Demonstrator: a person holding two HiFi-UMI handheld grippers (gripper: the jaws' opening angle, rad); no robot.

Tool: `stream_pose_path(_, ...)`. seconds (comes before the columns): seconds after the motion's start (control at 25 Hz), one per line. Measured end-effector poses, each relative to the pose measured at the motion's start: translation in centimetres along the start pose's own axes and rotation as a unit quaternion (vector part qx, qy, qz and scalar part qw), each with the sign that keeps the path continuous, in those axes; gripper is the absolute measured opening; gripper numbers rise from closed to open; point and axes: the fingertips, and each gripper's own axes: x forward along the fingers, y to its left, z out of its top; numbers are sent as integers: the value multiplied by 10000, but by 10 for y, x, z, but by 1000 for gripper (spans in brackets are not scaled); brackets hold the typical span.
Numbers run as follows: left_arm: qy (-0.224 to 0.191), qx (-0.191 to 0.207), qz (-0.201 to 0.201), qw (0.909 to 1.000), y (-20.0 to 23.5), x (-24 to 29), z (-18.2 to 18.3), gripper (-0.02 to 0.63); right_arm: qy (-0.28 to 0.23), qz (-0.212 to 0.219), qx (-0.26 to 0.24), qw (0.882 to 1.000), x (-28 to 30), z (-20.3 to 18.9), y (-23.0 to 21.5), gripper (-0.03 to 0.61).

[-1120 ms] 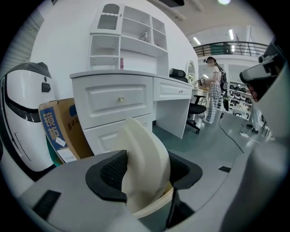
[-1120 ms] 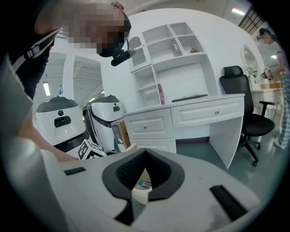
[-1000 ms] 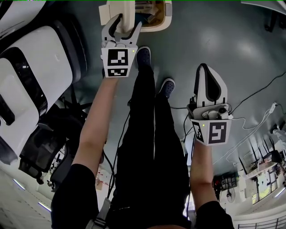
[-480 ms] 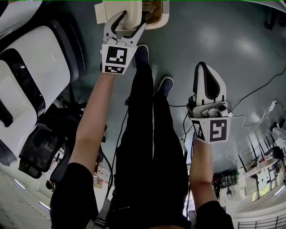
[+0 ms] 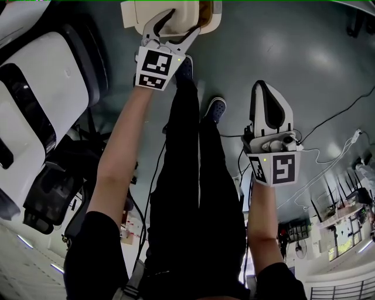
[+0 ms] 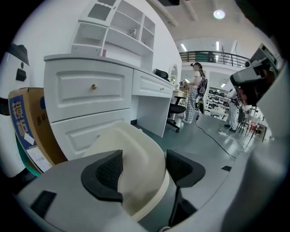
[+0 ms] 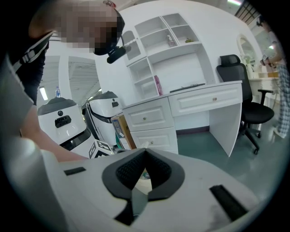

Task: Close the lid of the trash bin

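Observation:
The cream trash bin (image 5: 208, 20) stands on the floor at the top edge of the head view. Its rounded lid (image 5: 176, 10) is tipped over the opening, and only a brown strip of the inside shows on the right. My left gripper (image 5: 174, 24) reaches onto the lid's near edge with its jaws opening. In the left gripper view the lid (image 6: 136, 158) lies between the two black pads (image 6: 105, 174), which stand wide and do not squeeze it. My right gripper (image 5: 266, 88) hangs lower right, away from the bin, shut on nothing; its pads (image 7: 131, 170) meet.
A white desk with drawers (image 6: 90, 90) and a cardboard box (image 6: 27, 129) stand right behind the bin. A large white machine (image 5: 41, 99) and a black chair (image 5: 53, 187) fill the left. Cables (image 5: 328, 158) cross the floor on the right. The person's shoes (image 5: 217, 110) are near the bin.
My left gripper has moved towards the bin and its jaws have spread wider. The lid has tipped further over the opening. The right gripper has stayed put.

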Motion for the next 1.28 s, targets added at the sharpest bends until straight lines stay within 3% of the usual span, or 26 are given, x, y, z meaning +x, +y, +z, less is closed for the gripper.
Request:
stream_pose_path(0.6,740,242,-542,9955,-22,50,-42,310,35,2,53,10000,12,-8,5,6)
stream_pose_path(1.28,1495,150,-741,9859,-28,81,-70,310,31,-110,127,9999,13,-15,-8,6)
